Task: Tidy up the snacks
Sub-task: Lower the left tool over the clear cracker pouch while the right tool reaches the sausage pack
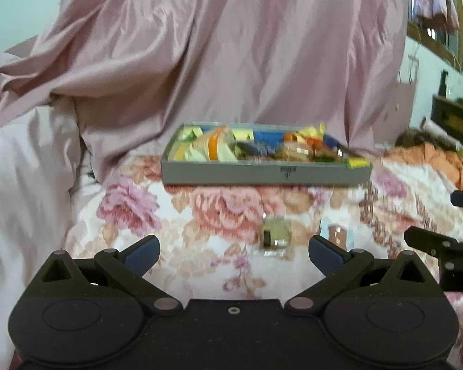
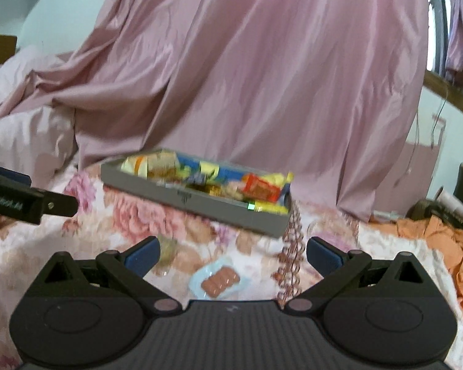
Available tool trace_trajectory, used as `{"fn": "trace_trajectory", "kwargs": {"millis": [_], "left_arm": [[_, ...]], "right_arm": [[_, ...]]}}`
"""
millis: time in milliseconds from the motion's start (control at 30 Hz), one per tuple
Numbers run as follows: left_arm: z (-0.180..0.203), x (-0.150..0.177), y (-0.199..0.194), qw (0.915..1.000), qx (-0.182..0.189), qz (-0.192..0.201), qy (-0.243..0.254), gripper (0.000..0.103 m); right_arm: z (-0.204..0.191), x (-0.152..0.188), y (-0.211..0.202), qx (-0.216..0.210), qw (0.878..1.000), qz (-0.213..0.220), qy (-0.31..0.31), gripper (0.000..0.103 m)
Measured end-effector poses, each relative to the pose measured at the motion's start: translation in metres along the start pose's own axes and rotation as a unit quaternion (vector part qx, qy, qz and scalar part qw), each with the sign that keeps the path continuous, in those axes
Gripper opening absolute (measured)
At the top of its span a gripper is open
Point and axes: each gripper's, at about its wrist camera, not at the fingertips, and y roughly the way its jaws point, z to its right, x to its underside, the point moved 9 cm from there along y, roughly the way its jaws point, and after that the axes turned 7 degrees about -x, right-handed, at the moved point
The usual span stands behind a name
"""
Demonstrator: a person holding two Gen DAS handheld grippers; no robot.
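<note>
A: Where are the loose snacks, counting from the tray (image 1: pixel 264 175)?

B: Two lie on the floral cover (image 1: pixel 200 212), on the near side of the tray and well apart from it. The green packet (image 1: pixel 276 233) sits just ahead of the left gripper (image 1: pixel 234 251). Beside it, to its right, is the sausage pack (image 2: pixel 216 281), which lies right in front of the right gripper (image 2: pixel 233 254). The tray itself is already heaped with bright wrappers.

A: And the jaws?

B: Both pairs are spread wide, holding nothing.

A: How would the sausage pack handle?

B: Light, I'd guess, with a slick film that gives under pressure. The sausages make a firmer ridge in the middle, so I'd close across that short width instead of nipping the thin pale-blue edge, which could slide out.

A: The green packet?

B: Too blurred to read. It looks small and boxy, perhaps stiffer; I'd pinch it across its narrow sides.

A: Any trouble from the bedding?

B: It's soft, so pressing down may sink a packet into the cover. Come in low and close gently.
</note>
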Motion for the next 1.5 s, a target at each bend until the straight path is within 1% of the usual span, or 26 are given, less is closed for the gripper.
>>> {"fn": "trace_trajectory", "kwargs": {"millis": [133,300,433,600,867,1133,1233,1300,1400,1500], "left_arm": [[-0.002,0.006,0.007,0.9997,0.009,-0.019,0.014,0.102],[0.006,0.012,0.017,0.9981,0.029,-0.038,0.039,0.102],[0.014,0.016,0.025,0.9965,0.042,-0.044,0.058,0.102],[0.017,0.023,0.034,0.9953,0.052,-0.050,0.064,0.102],[0.014,0.030,0.053,0.9944,0.060,-0.070,0.052,0.102],[0.021,0.031,0.070,0.9933,0.072,-0.062,0.066,0.102],[0.025,0.030,0.079,0.9931,0.079,-0.062,0.061,0.102],[0.028,0.028,0.084,0.9932,0.083,-0.057,0.058,0.102],[0.033,0.025,0.091,0.9929,0.089,-0.048,0.063,0.102],[0.040,0.023,0.099,0.9923,0.092,-0.036,0.075,0.102]], "right_arm": [[-0.003,0.014,0.015,-0.010,0.999,-0.050,0.008,0.103],[-0.006,0.026,0.027,-0.011,0.996,-0.090,0.005,0.103],[-0.010,0.032,0.034,-0.011,0.994,-0.112,-0.005,0.103],[-0.014,0.037,0.040,-0.014,0.991,-0.131,-0.013,0.103],[-0.018,0.039,0.047,-0.025,0.989,-0.144,-0.017,0.103],[-0.014,0.033,0.055,-0.052,0.986,-0.155,-0.015,0.103],[-0.012,0.029,0.058,-0.058,0.986,-0.152,-0.042,0.103],[-0.011,0.027,0.062,-0.063,0.985,-0.147,-0.073,0.103],[-0.010,0.026,0.071,-0.081,0.980,-0.133,-0.123,0.103],[-0.009,0.026,0.082,-0.107,0.975,-0.118,-0.152,0.103]]}}
